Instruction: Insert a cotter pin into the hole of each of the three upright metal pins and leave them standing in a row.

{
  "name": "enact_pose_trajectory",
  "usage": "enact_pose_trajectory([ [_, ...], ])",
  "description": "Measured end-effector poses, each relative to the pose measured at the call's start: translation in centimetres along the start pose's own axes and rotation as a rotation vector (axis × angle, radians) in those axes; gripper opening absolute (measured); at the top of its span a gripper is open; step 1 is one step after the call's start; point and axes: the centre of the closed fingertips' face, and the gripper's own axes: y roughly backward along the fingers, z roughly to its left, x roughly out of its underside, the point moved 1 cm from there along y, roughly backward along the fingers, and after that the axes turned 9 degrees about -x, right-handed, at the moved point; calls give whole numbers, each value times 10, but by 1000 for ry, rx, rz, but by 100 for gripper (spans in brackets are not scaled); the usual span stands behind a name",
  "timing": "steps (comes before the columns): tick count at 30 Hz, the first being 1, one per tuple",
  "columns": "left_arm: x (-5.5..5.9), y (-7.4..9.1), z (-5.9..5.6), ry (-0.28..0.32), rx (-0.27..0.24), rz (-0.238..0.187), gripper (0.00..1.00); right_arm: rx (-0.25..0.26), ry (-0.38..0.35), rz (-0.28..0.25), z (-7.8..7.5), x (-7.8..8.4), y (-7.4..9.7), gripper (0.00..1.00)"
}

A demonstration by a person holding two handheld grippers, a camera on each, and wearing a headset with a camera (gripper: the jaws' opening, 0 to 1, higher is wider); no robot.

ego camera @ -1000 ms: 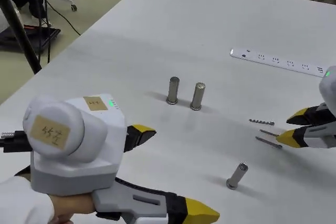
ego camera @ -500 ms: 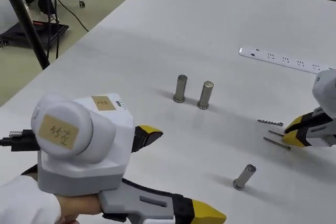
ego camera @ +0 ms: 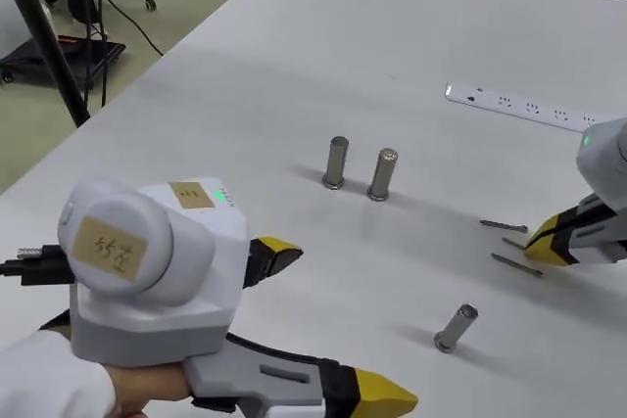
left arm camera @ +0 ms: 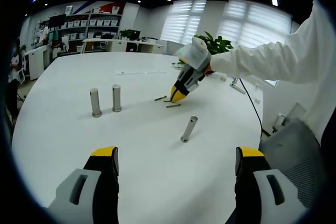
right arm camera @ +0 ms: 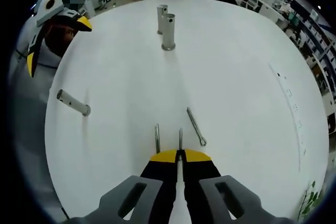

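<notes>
White worktop (ego camera: pixel 294 66): right tongs (right arm camera: pixel 180 155) pinched a thin steel cotter pin (right arm camera: pixel 180 136), lower centre, to lift it; left tongs (left arm camera: pixel 176 157) gaped.

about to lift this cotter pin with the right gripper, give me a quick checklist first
1. Right gripper grip: ok, jaws shut on the middle cotter pin.
2. Side cotter pins clear of the jaws: cannot tell, one ends right at a jaw tip.
3. Back two metal pins upright: ok.
4. Front metal pin in the row: not ok, it stands well apart from them.
5. Left gripper free: ok, open, holding nothing.
</notes>
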Motion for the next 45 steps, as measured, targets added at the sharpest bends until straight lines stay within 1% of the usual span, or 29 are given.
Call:
enact_pose_trajectory([
  [5,-1,0,-3,5,15,-5,90,-24,31,43,1,-1,0,0],
  [6,-1,0,-3,5,16,-5,90,-15,-10,53,1,-1,0,0],
  [8,-1,-1,-3,4,19,-2,90,-18,-21,58,1,-2,-1,0],
  [10,-1,-1,-3,3,21,-1,90,-26,15,86,2,-2,-1,0],
  [12,-3,-2,-3,3,24,-6,90,-29,70,115,2,-2,0,0],
  [16,-3,-4,-2,9,26,-4,89,-10,50,102,2,-1,0,0],
  [20,-3,-4,-3,10,37,-4,87,1,46,95,2,-1,1,0],
  [22,-4,-3,-3,8,37,-6,87,-1,46,102,4,-2,1,0],
  [25,-4,-3,-4,12,43,-2,87,-11,41,95,6,-5,2,0],
  [27,-4,-2,-5,9,46,2,83,-4,46,91,7,-6,5,0],
  [29,-5,-2,-6,15,48,-3,83,7,56,90,9,-9,10,0],
  [31,-6,-2,-6,15,45,-4,83,13,60,83,11,-10,14,0],
  [34,-7,-1,-8,10,44,-7,82,36,78,72,14,-12,22,0],
  [36,-9,-1,-10,7,49,-9,82,54,71,24,17,-19,30,0],
  [37,-9,-1,-11,5,52,-12,80,68,70,-8,18,-24,35,0],
  [39,-11,-2,-12,-1,51,-12,77,89,67,-41,21,-29,45,0],
  [42,-12,-3,-14,-7,53,-7,77,109,80,-77,26,-33,57,0],
  [44,-15,-3,-15,-9,56,-11,77,136,87,-91,29,-32,65,0],
  [45,-17,-4,-16,-9,58,-15,76,166,104,-91,29,-32,70,0],
])
